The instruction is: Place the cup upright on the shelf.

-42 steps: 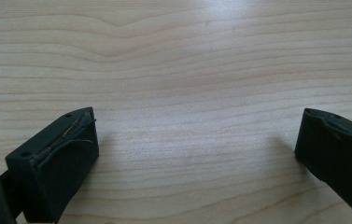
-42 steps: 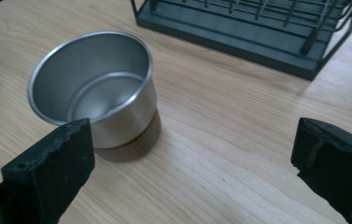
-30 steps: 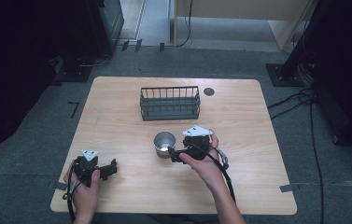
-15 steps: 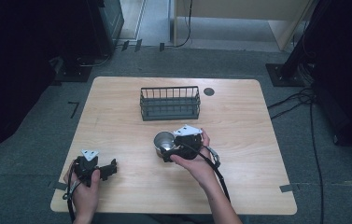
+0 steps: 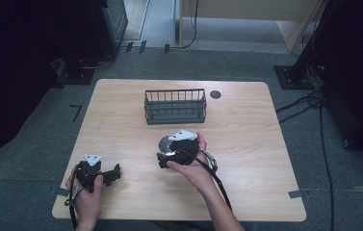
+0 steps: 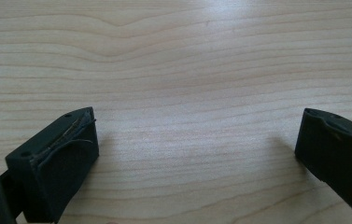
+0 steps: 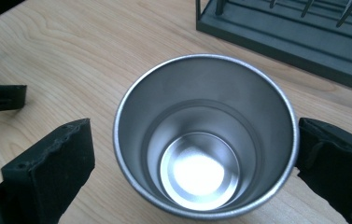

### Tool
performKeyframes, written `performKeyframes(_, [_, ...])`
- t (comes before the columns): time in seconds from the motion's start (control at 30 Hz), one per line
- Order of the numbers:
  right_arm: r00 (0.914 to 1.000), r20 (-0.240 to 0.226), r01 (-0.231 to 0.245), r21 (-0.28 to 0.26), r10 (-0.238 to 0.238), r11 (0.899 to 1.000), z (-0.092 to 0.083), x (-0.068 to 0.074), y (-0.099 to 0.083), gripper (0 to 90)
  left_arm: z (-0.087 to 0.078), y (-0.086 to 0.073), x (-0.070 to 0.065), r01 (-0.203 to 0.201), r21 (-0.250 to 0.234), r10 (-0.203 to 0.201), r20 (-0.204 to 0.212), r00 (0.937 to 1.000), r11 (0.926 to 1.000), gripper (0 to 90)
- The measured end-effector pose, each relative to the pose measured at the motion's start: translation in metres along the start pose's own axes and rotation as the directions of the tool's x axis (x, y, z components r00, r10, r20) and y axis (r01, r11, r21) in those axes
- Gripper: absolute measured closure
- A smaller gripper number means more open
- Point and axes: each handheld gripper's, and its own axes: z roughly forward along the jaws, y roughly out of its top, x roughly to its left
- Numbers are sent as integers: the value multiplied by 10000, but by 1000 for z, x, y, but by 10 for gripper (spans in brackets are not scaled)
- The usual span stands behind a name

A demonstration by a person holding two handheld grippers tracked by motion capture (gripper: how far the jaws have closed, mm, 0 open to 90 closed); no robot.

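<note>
Steel cup (image 7: 205, 135): upright at table (image 5: 246, 125) centre, at six o'clock of the wire basket (image 5: 175, 106). Our right gripper (image 7: 194, 161) straddles it, jaws spread, right jaw touching the rim. Our left gripper (image 6: 197, 149), at eight o'clock of the cup: jaws apart over bare wood.

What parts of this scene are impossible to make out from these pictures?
- Steel cup: in the high view the right gripper and hand cover most of it.
- Cup's outer wall and foot: in the right gripper view we look straight down into it.
- Wire basket: cut off by the top edge in the right gripper view; its inside is too small in the high view.
</note>
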Motion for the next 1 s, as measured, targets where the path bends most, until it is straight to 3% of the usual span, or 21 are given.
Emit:
performKeyframes(0.17, [9996,195,195,184,-199,9996,8,2,-2,1,0,0,0,-1,0,1,1,10000,10000,0])
performKeyframes(0.3, [9969,556,546,92,-550,9985,12,6,-5,130,0,0,0,-1,2,1,1,10000,10000,0])
performKeyframes(0.4, [9955,730,597,44,-598,9982,12,7,-5,156,0,0,0,-1,4,1,7,10000,10000,0])
performKeyframes(0.6, [9930,839,832,-21,-827,9965,12,6,-4,168,0,0,0,6,-4,-6,3,10000,10000,0])
performKeyframes(1.0, [9946,719,778,-414,-747,9961,-2,0,6,186,0,0,0,-21,24,21,1,10000,10000,0])
